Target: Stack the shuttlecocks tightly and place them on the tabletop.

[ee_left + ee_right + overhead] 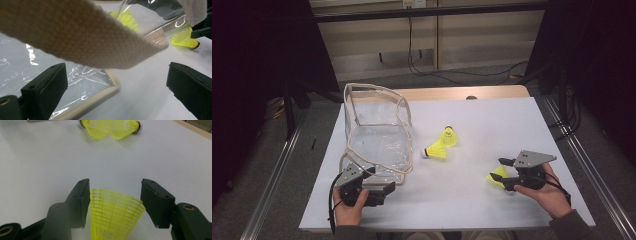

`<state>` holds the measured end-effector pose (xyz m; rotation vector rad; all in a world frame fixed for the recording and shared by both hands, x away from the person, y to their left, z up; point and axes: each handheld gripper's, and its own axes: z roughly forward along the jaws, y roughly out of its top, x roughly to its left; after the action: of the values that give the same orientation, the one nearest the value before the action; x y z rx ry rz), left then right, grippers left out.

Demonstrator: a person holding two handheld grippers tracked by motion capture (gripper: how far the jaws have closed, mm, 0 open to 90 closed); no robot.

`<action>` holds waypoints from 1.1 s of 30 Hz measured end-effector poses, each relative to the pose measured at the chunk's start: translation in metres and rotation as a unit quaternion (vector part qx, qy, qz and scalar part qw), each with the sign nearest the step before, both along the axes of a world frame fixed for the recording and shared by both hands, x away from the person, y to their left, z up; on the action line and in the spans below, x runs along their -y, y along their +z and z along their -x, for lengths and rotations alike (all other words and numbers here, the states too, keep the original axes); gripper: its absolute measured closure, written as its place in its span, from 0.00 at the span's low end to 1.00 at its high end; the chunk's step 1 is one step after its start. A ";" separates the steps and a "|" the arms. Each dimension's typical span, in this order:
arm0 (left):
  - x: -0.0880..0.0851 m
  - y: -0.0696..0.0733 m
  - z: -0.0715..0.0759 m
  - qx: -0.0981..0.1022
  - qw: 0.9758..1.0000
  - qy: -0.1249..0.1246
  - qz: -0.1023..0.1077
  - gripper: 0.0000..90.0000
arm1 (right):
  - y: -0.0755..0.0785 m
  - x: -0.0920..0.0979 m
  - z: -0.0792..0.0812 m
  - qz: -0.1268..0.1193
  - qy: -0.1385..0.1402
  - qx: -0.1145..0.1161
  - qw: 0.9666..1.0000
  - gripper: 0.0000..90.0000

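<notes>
A clear plastic bag with beige trim stands open on the left of the white table. My left gripper is at the bag's near corner, open; its jaws straddle the corner trim without pressing it, and a beige strap hangs across in front. Two yellow shuttlecocks lie together mid-table, also in the right gripper view. My right gripper is shut on a third yellow shuttlecock by its mesh skirt, low over the table's right side.
Bare wood shows beyond the table's far edge, and cables run over the floor behind it. Metal rails run along both sides. White surface lies between the bag and the right gripper.
</notes>
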<state>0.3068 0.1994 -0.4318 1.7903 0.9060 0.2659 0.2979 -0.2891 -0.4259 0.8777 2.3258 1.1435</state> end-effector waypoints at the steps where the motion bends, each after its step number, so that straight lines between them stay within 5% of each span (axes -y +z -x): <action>1: 0.000 0.000 0.000 -0.001 1.000 -0.002 -0.001 0.04 | 0.000 0.001 0.000 0.000 -0.001 0.000 1.000 0.45; 8: 0.000 0.000 0.000 -0.001 1.000 -0.002 -0.002 0.04 | -0.004 0.007 0.002 0.010 -0.002 -0.003 1.000 0.51; 19: 0.000 0.001 0.000 0.001 1.000 0.001 0.000 0.04 | 0.000 0.009 0.003 0.002 -0.014 0.005 1.000 0.92; 26: 0.000 0.001 0.000 0.002 1.000 0.000 0.002 0.04 | 0.006 -0.001 -0.012 -0.025 -0.019 0.005 0.999 0.95; 33: -0.001 0.000 0.000 0.003 1.000 0.002 0.004 0.04 | 0.013 -0.021 -0.033 -0.029 -0.038 0.028 0.998 0.95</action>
<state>0.3065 0.2005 -0.4316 1.7794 0.9045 0.2689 0.3313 -0.2686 -0.4134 0.9349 2.2050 1.1925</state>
